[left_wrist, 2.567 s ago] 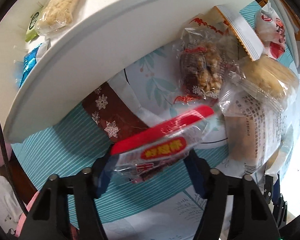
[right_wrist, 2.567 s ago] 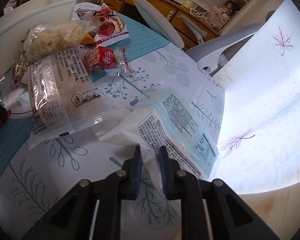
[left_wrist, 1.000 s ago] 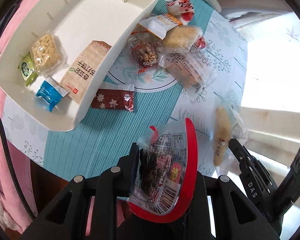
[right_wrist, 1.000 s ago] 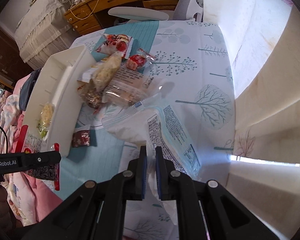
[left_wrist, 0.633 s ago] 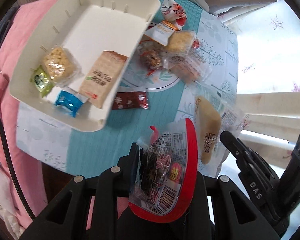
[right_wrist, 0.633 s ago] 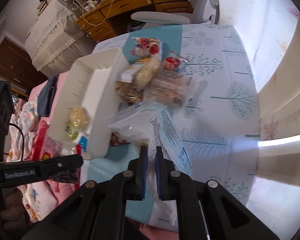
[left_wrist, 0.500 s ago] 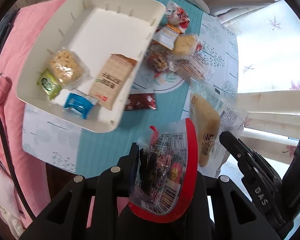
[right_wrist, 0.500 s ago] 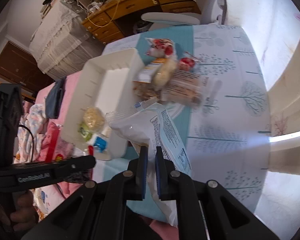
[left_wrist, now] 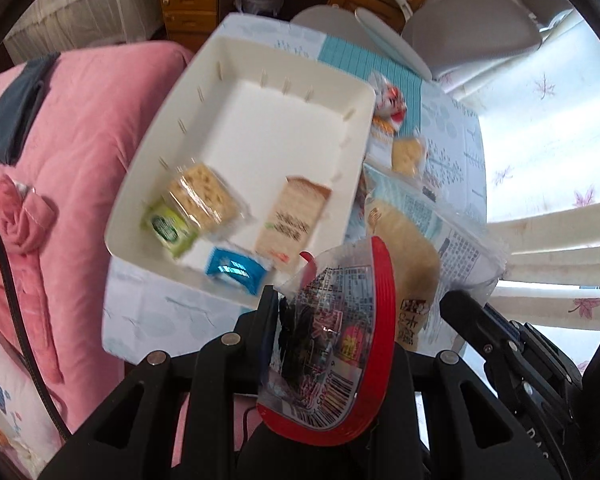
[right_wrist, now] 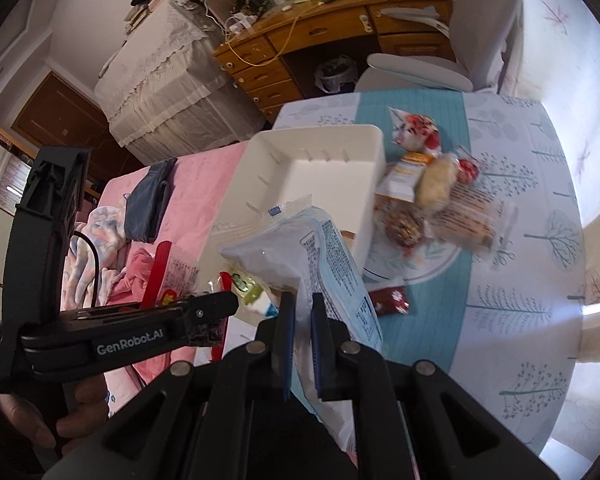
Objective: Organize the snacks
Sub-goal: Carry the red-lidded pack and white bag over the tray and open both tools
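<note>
My left gripper is shut on a red-edged clear snack packet, held high above the near edge of the table. My right gripper is shut on a white-and-blue bread bag, also raised; the bag shows at the right in the left wrist view. The white bin lies below and ahead, holding a rice-cracker pack, a green packet, a blue packet and a tan biscuit pack. The left gripper sits left of the bag in the right wrist view.
Several loose snacks lie on the patterned tablecloth right of the bin, with a small brown packet nearer. A pink bed lies left of the table. A desk and grey chair stand beyond.
Both grippers have risen and swung left toward the bin with their packets held. The bin now lies more directly ahead of the left gripper.
</note>
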Motion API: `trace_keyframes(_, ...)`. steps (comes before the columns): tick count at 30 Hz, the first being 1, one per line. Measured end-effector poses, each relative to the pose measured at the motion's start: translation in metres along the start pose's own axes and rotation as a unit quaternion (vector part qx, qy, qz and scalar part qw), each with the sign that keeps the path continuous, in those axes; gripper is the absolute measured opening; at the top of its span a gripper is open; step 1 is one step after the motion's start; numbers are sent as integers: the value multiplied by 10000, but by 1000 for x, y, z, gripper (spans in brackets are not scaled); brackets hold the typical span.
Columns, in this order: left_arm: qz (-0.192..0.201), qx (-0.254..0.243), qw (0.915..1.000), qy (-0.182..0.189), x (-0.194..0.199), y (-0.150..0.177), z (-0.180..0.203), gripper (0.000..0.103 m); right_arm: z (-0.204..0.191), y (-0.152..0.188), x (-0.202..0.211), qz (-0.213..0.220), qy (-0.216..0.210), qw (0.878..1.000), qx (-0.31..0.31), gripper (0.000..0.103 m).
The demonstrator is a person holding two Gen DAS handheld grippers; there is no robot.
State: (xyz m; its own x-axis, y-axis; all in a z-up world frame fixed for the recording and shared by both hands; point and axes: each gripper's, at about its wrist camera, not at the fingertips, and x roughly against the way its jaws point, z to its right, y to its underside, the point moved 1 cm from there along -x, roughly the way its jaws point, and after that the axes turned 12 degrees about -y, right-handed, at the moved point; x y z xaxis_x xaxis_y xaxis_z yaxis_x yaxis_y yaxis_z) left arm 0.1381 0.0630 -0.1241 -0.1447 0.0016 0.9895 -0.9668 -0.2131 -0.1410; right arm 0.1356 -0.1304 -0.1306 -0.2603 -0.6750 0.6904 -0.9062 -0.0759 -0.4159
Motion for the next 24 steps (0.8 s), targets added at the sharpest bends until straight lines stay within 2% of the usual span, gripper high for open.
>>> trace_keyframes(7,485,-211,9986,7,10,-21,-27,23,-32,-10,-17,344,-178,9992,91,8)
trace_keyframes(16,800,-467,9955,-219,-1,-46,-56,24,-52,-13,-37,763,-343,9964,-102,8)
trace_keyframes(19,825,-493,9952,-189,-4,-49,-60,25,-58,-13,-36,916,-411,9949,-75,8)
trace_keyframes(20,839,-489,9951,-170,-5,-49,-62,28,-59,-14,-36,938,-380,9949,-57,8)
trace_keyframes(22,897,-449,9949,-126,-5,-49,-67,52,-62,-14,-38,953,-311,9949,-76,8)
trace_keyframes(24,930,-407,9948,-74,-5,-49,-69,66,-62,-12,-40,930,-251,9953,-131,8)
